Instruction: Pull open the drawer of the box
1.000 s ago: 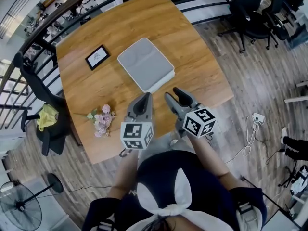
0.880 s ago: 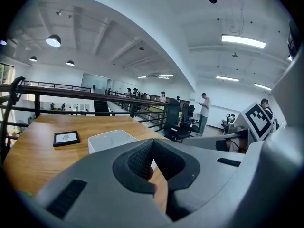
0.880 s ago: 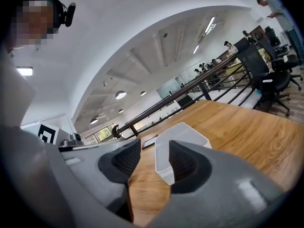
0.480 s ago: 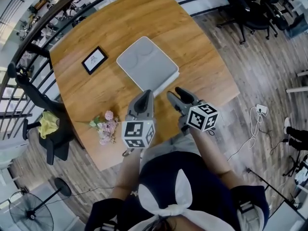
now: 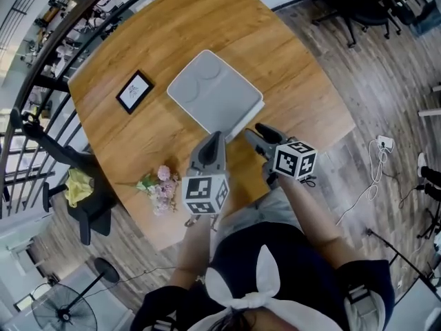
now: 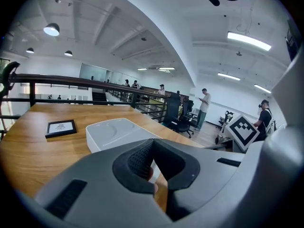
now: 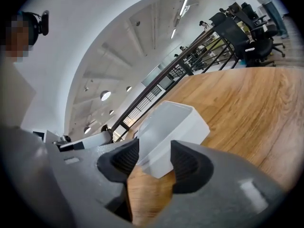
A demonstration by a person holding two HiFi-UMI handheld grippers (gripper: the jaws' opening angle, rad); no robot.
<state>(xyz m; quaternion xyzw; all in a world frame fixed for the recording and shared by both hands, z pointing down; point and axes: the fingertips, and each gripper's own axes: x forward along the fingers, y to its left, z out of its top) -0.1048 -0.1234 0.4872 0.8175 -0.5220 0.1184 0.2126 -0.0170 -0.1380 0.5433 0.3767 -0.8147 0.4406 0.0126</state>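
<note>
A flat white box lies on the round wooden table, its near side facing me. The box also shows in the left gripper view and the right gripper view. My left gripper hovers just short of the box's near edge, and its jaws are shut with nothing between them. My right gripper is at the box's near right corner, open. Seen along its jaws, the box corner lies ahead in the gap, and the pads do not touch it.
A small black picture frame lies left of the box, and a bunch of pink flowers sits near the table's front left edge. The table's near edge is right under the grippers. Office chairs stand on the wood floor at the right.
Both grippers have moved forward and now stand closer to the box's near edge. The right jaws stand slightly wider apart.
</note>
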